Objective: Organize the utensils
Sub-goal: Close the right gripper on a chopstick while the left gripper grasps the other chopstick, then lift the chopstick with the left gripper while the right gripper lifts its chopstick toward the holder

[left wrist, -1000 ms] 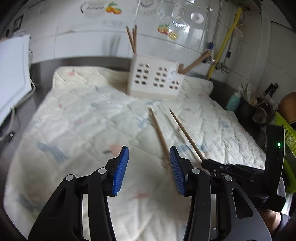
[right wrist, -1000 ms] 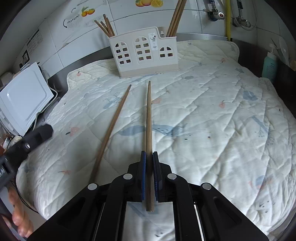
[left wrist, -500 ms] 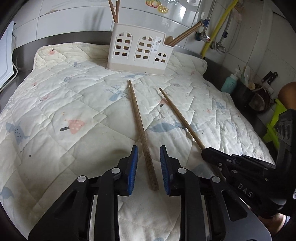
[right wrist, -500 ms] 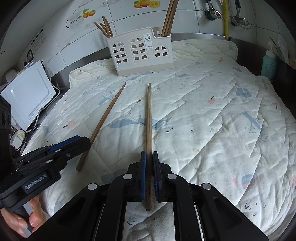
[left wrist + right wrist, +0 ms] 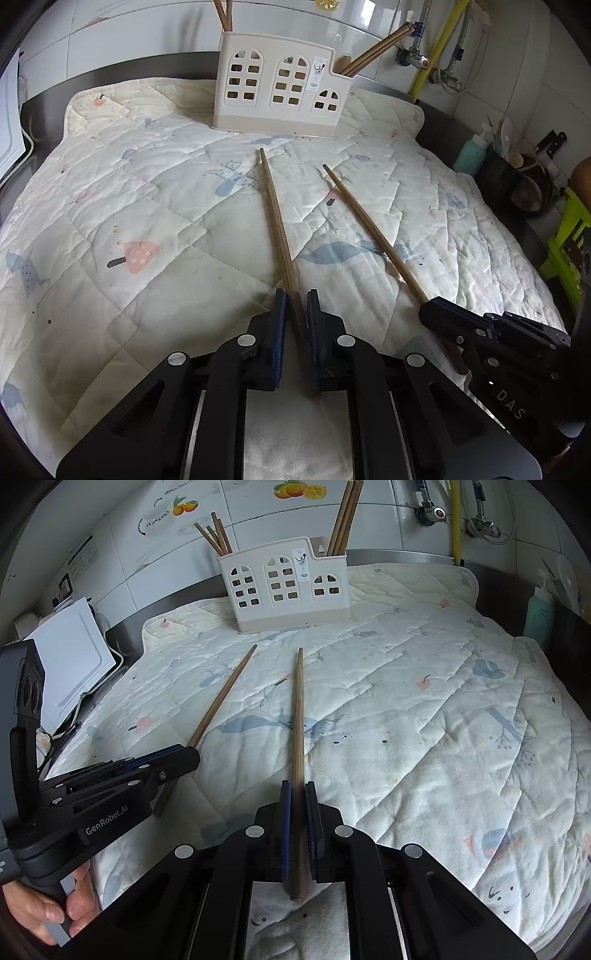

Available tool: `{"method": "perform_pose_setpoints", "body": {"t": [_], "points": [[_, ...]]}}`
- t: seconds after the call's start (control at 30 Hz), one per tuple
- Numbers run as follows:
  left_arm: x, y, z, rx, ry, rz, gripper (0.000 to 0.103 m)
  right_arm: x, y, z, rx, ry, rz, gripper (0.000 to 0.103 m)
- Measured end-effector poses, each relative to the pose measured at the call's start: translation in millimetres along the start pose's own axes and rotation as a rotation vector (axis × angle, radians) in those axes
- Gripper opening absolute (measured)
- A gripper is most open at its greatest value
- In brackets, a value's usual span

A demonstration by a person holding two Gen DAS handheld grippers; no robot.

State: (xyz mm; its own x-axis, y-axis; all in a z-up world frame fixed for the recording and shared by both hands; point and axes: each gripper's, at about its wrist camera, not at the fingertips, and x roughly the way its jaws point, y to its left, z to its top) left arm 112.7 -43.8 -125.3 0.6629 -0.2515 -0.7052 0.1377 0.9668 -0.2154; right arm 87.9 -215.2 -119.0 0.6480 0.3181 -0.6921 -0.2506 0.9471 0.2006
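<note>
Two wooden chopsticks on quilted mat [image 5: 155, 206], pointing toward white utensil holder [image 5: 282, 96]. Left chopstick [image 5: 277, 225] between blue pads of left gripper [image 5: 295, 325], rear end hidden by fingers; narrow gap visible, firm contact uncertain. Right chopstick [image 5: 297, 716] pinched by right gripper [image 5: 297, 812], butt protruding behind pads. Compared with half a second ago: left pads narrowed around stick; right grip unchanged.

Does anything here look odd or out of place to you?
Two chopsticks lie loose on the quilt instead of standing in the white holder with the rest. The left gripper brackets one; the right gripper clamps the other. Nothing looks spilled or broken.
</note>
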Motion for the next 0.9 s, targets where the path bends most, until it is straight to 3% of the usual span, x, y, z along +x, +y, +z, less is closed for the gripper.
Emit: {"method": "perform_pose_setpoints", "body": {"t": [0.23,0.63,0.9], "points": [[-10,5,5,0.009,-0.006,-0.004,0.005,-14,2,4,-0.025,-0.026,-0.007,0.007],[-60,15,41,0.021,-0.16,-0.061,0.005,-69,4,59,-0.107,-0.187,-0.008,0.007],[-62,6,49,0.132,-0.114,-0.051,0.005,-85,5,85,-0.13,-0.229,0.026,0.007]]}}
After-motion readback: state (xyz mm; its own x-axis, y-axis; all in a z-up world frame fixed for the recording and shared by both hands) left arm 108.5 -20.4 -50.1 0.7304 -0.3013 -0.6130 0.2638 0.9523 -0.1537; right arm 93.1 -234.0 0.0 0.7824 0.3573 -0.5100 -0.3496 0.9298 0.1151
